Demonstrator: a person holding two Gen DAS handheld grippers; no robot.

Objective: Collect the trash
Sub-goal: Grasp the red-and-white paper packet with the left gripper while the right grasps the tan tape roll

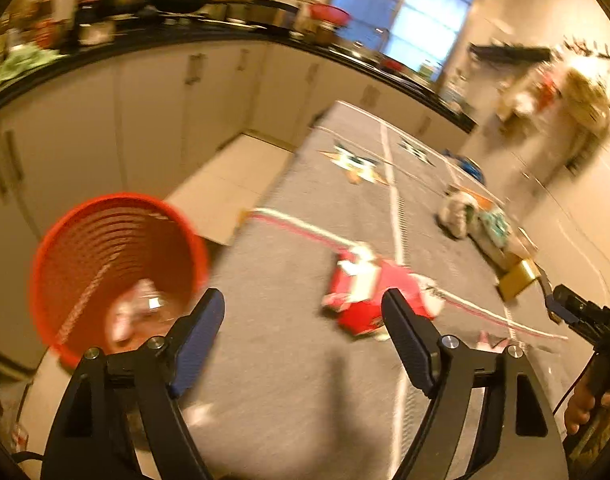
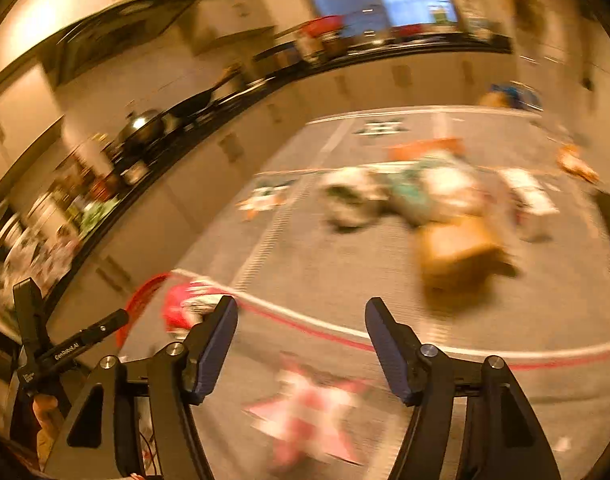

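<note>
A red mesh trash basket [image 1: 117,264] stands on the floor at the left, with crumpled white trash [image 1: 139,312] inside. A red and white crushed carton [image 1: 369,296] lies on the grey mat just beyond my left gripper [image 1: 303,320], which is open and empty. My right gripper [image 2: 301,332] is open and empty above the mat. Ahead of it lie a brown cardboard box [image 2: 457,256] and a heap of white and teal wrappers [image 2: 401,196]. The red carton [image 2: 185,304] and the basket's rim [image 2: 141,300] show at its left.
A grey mat [image 1: 305,380] with star patterns and white lines covers the kitchen floor. Cream cabinets [image 1: 105,128] under a black counter with pots run along the left. A blue object [image 1: 471,168] lies far back. The right gripper's body [image 1: 585,316] shows at the left wrist view's right edge.
</note>
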